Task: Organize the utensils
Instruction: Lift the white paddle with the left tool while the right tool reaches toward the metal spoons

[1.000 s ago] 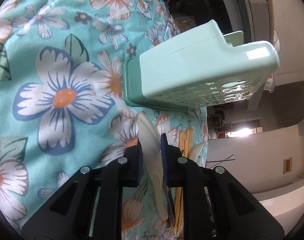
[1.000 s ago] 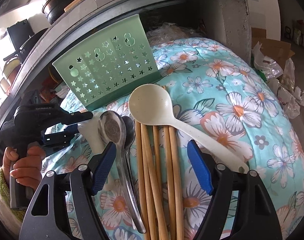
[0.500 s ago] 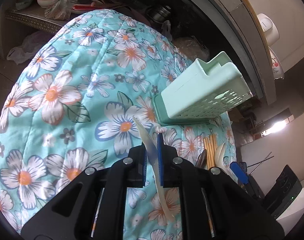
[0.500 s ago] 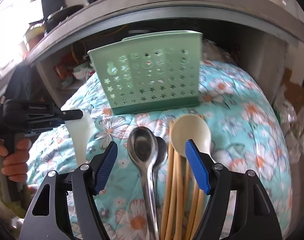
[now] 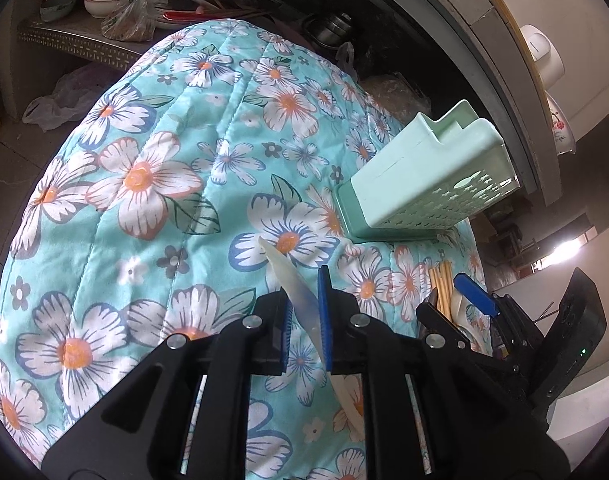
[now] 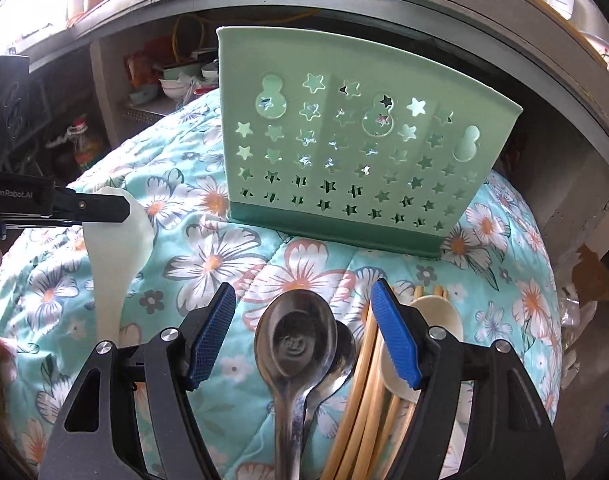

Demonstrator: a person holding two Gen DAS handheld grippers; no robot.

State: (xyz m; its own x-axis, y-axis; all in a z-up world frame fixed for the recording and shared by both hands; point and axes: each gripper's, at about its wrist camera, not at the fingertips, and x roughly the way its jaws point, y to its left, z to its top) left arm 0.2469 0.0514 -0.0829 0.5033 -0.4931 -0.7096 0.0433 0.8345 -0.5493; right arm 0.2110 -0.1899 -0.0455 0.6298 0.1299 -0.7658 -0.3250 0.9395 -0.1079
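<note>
My left gripper [image 5: 304, 312] is clamped on a pale plastic spoon [image 6: 116, 248], lifted above the flowered quilt [image 5: 144, 184]. My right gripper [image 6: 300, 336] has just been closing a little, yet its jaws stand apart with nothing pinched; below them lie two steel spoons [image 6: 296, 344], with wooden chopsticks [image 6: 364, 392] and a cream ladle [image 6: 436, 320] just beside them. The green perforated utensil holder [image 6: 344, 160] stands upright on the quilt beyond them.

The left gripper [image 5: 304, 312] tilts downward, its blue pads [image 5: 324, 316] nearly together, clamping something thin. The right gripper [image 6: 304, 328] also points down, jaws standing wide apart and just narrowing, gripping nothing.
</note>
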